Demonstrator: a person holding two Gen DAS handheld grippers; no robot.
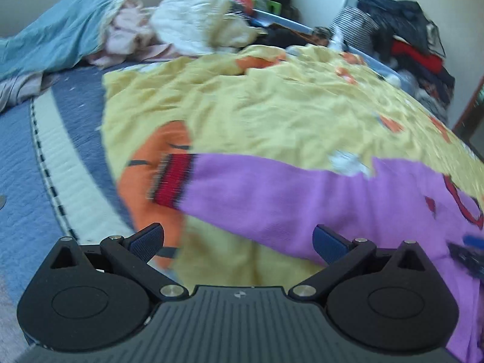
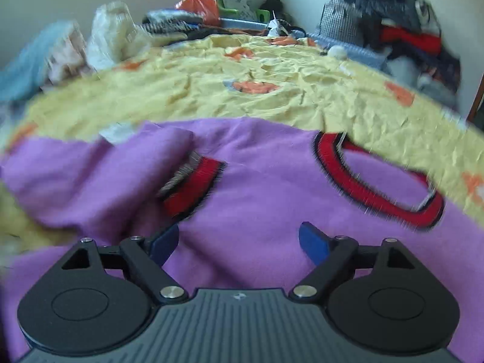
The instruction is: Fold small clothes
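A small purple sweater point(image 2: 266, 193) with red-and-black ribbed trim lies flat on a yellow blanket point(image 2: 272, 96). In the right wrist view its red collar point(image 2: 378, 178) is at the right and one sleeve is folded in over the body, its red cuff point(image 2: 193, 187) near the middle. My right gripper point(image 2: 239, 242) is open and empty just above the sweater body. In the left wrist view the other sleeve point(image 1: 272, 193) stretches left, ending in a red cuff point(image 1: 172, 181). My left gripper point(image 1: 239, 242) is open and empty, low over that sleeve's near edge.
The yellow blanket point(image 1: 257, 106) covers a bed with a blue quilt point(image 1: 27, 181) at the left. Piles of clothes and bedding point(image 1: 193, 18) lie along the far side. A heap of dark and red clothes point(image 2: 408, 36) stands at the back right by the wall.
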